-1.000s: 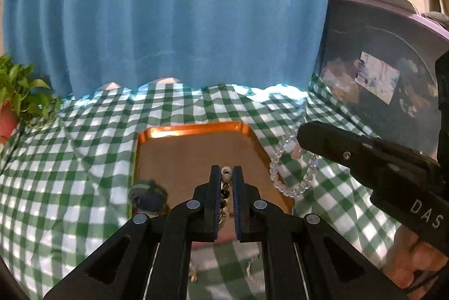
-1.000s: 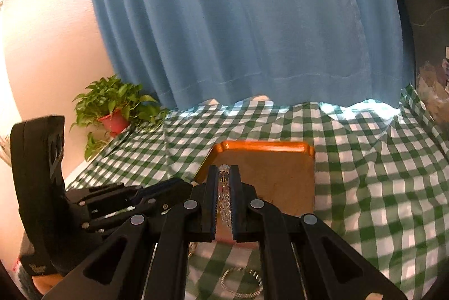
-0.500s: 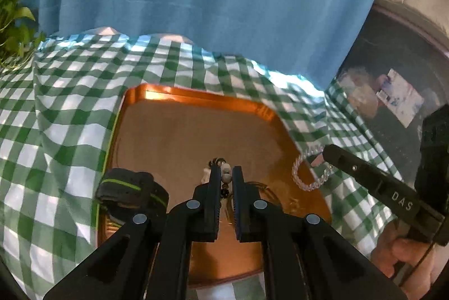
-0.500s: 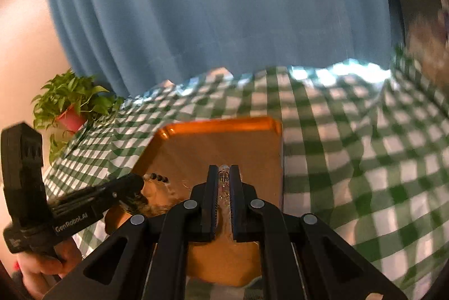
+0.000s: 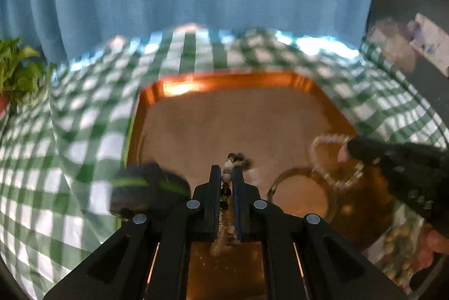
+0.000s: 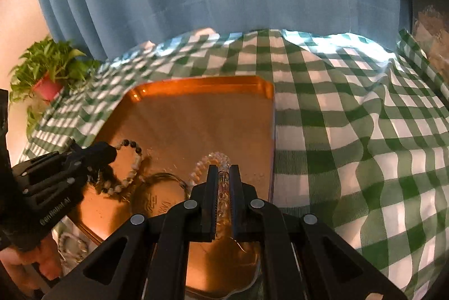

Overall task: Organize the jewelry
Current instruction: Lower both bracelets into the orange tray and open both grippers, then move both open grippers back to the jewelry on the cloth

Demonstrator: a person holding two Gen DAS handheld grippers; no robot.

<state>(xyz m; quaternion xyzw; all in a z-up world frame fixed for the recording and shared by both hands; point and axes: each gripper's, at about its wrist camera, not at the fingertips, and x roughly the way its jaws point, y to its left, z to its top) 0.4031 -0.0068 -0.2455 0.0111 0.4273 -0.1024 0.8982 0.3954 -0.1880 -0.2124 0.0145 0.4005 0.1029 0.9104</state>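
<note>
Both grippers (image 5: 226, 173) (image 6: 223, 173) lower now, over copper tray (image 6: 196, 114), clamped on beaded bracelet (image 6: 132, 168) and clear bracelet (image 6: 213, 159).

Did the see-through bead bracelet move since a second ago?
Yes. The clear bracelet, pinched in the right claw, came down from above the checked cloth to just over the orange tray.

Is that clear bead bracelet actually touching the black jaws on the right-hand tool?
Touching. The right wrist view shows the right gripper shut on the clear bead bracelet, its beads pinched between the jaws with no gap, the loop hanging out over the orange tray.
</note>
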